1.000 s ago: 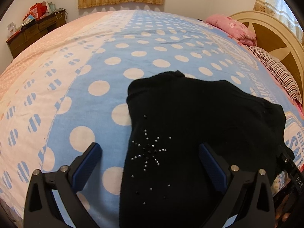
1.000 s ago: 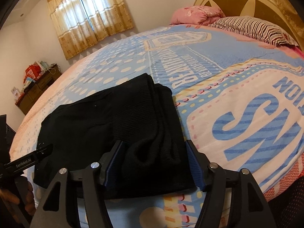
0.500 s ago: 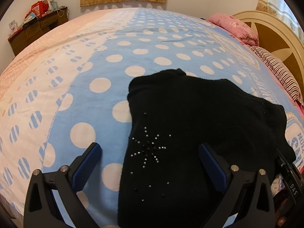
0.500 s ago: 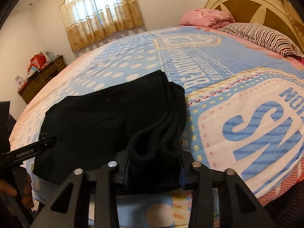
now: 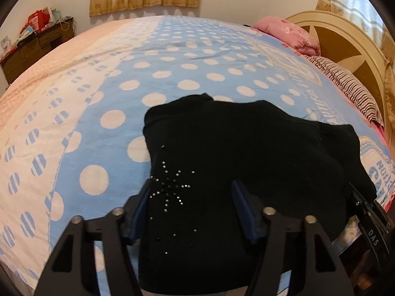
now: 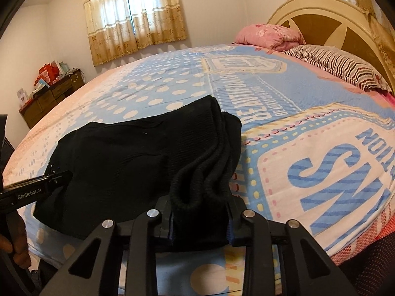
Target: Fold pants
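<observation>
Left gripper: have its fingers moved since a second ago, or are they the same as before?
Yes. The left gripper is closing: its fingers have come inward over the black pants, now flanking the rhinestone star.

Both grippers point down: the left gripper (image 5: 192, 212) is closing, the right gripper (image 6: 200, 222) closing tight on cloth.

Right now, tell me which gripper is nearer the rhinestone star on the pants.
Left. The left gripper straddles the black pants right at the rhinestone star, its jaws closing. The right gripper pinches the bunched edge at the opposite end.
</observation>
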The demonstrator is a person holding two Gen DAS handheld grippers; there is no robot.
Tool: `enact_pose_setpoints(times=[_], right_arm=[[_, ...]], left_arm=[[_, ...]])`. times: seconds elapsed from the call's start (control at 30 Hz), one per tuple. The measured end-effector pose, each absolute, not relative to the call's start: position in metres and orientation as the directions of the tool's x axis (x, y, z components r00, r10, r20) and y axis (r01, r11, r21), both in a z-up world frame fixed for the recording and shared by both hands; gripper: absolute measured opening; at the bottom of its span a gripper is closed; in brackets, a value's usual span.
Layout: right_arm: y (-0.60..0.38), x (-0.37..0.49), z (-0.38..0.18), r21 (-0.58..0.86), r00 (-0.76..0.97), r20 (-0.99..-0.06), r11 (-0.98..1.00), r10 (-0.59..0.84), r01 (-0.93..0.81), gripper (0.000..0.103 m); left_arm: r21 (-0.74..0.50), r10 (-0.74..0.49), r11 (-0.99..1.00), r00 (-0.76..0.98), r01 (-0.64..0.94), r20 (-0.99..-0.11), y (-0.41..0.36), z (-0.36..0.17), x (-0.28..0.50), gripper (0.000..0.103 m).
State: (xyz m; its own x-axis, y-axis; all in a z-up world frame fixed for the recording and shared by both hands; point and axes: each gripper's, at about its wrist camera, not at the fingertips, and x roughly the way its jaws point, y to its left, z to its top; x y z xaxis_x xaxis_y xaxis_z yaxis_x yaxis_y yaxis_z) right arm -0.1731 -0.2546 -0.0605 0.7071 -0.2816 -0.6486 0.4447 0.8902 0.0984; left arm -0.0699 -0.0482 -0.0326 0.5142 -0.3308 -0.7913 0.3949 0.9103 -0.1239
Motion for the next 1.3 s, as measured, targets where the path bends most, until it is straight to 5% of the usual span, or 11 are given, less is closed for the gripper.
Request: enact_pose_setpoints(times=[0.07, 0.23, 1.3], right_arm=[[-0.254, -0.173, -0.060, 0.094, 0.706, -0.648, 0.889, -0.287, 0.448, 0.031], [-0.244, -0.173, -0.054, 0.039, 0.706, -0.630, 0.895, -0.323, 0.445, 0.030], [-0.207, -0.167, -0.001, -0.001, 0.801, -0.504, 0.927, -0.325, 0.375, 0.027]], left_arm=[[-0.105, -0.326, 0.906, 0.522, 0.409, -0.788, -0.052, -0.031, -0.071, 0.039], [-0.081, -0.317, 0.907, 0.545, 0.412, -0.776, -0.055, -0.026, -0.073, 0.020], [-0.094, -0.347, 0.906, 0.600, 0.412, -0.721, -0.041, 0.005, -0.073, 0.016]])
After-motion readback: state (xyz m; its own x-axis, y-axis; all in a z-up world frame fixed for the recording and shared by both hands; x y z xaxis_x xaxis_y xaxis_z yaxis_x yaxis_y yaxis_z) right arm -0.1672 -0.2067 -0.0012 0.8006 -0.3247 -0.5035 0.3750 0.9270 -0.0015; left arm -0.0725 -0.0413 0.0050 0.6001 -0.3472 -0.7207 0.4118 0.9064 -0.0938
